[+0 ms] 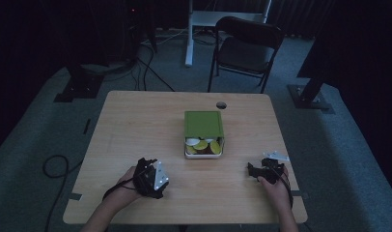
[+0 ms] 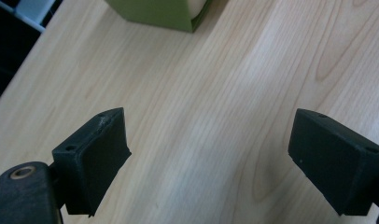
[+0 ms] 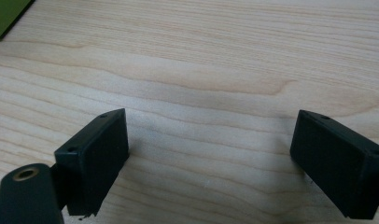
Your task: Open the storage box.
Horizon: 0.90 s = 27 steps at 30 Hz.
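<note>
A box with a green lid (image 1: pixel 203 123) and a white base stands at the middle of the wooden table (image 1: pixel 131 125). The lid is slid back, so yellow, white and dark round pieces (image 1: pixel 203 145) show at its near end. My left gripper (image 1: pixel 147 166) is near the front left of the table, held in a hand, short of the box. In the left gripper view it (image 2: pixel 206 135) is open over bare wood, with the green box (image 2: pixel 159 14) ahead. My right gripper (image 1: pixel 254 170) is at the front right, to the box's right. It (image 3: pixel 211 135) is open with nothing between its jaws, and a green corner (image 3: pixel 3 14) shows at the top left.
A round hole (image 1: pixel 221 105) sits in the table behind the box. Beyond the table stand a black chair (image 1: pixel 247 48) and a white desk leg (image 1: pixel 189 38). Cables (image 1: pixel 54 166) lie on the grey floor to the left.
</note>
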Motion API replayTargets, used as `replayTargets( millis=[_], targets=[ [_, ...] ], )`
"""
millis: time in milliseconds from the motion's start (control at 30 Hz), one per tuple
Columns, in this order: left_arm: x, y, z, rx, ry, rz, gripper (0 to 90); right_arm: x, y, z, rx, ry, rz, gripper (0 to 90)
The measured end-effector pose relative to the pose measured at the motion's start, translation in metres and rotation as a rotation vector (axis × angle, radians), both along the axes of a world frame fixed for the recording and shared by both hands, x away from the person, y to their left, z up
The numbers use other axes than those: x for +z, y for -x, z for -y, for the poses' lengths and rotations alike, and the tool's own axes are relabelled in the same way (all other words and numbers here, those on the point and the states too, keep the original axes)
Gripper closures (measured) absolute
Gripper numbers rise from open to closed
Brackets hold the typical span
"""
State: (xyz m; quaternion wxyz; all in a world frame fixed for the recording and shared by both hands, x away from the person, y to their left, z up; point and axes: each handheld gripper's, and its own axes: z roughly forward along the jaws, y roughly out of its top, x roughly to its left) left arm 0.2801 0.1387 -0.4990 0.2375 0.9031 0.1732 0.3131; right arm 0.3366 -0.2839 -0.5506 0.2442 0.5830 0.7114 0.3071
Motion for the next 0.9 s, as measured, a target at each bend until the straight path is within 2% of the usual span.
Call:
replayTargets(
  millis=[300,400,567,667,900],
  targets=[
    [0.003,-0.002,0.021,-0.049,-0.054,-0.002,11.7,0.0,0.0,0.0,0.0,0.0,0.0,10.8],
    [0.005,-0.001,0.028,-0.061,-0.079,0.027,10.8,0.0,0.0,0.0,0.0,0.0,0.0,10.8],
    [0.009,-0.002,0.041,-0.084,-0.084,0.07,10.8,0.0,0.0,0.0,0.0,0.0,0.0,10.8],
    [0.01,-0.002,0.049,-0.101,-0.103,0.102,10.9,0.0,0.0,0.0,0.0,0.0,0.0,10.8],
    [0.011,-0.001,0.07,-0.137,-0.166,0.219,10.9,0.0,0.0,0.0,0.0,0.0,0.0,10.8]
  ],
)
